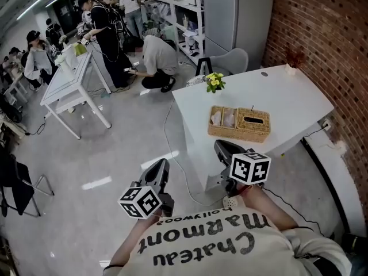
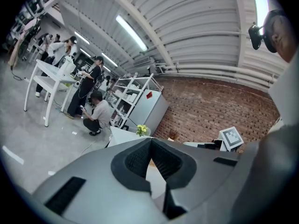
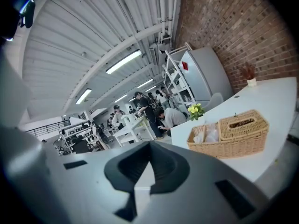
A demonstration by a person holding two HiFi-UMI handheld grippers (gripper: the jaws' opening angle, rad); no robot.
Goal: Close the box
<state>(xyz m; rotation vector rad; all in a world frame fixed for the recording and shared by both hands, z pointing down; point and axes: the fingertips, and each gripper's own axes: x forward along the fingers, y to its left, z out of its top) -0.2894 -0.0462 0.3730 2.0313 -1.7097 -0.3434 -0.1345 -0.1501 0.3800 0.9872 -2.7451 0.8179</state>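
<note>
A woven wicker box [image 1: 239,124] sits on the white table [image 1: 287,96]. Its right half is covered by a lid with a slot [image 1: 253,119]; its left half [image 1: 223,118] lies uncovered and shows white contents. In the right gripper view the box [image 3: 232,135] is ahead and to the right. My right gripper [image 1: 222,146] hovers just short of the table's near edge, jaws shut on nothing [image 3: 150,144]. My left gripper [image 1: 163,165] hangs over the floor left of the table, also shut and empty [image 2: 151,140]. Neither touches the box.
A small pot of yellow flowers [image 1: 215,82] stands at the table's far left corner. A brick wall [image 1: 322,33] runs along the right. A cable [image 1: 172,154] trails over the floor. People [image 1: 158,59], white tables [image 1: 69,85] and shelves [image 1: 187,16] fill the back.
</note>
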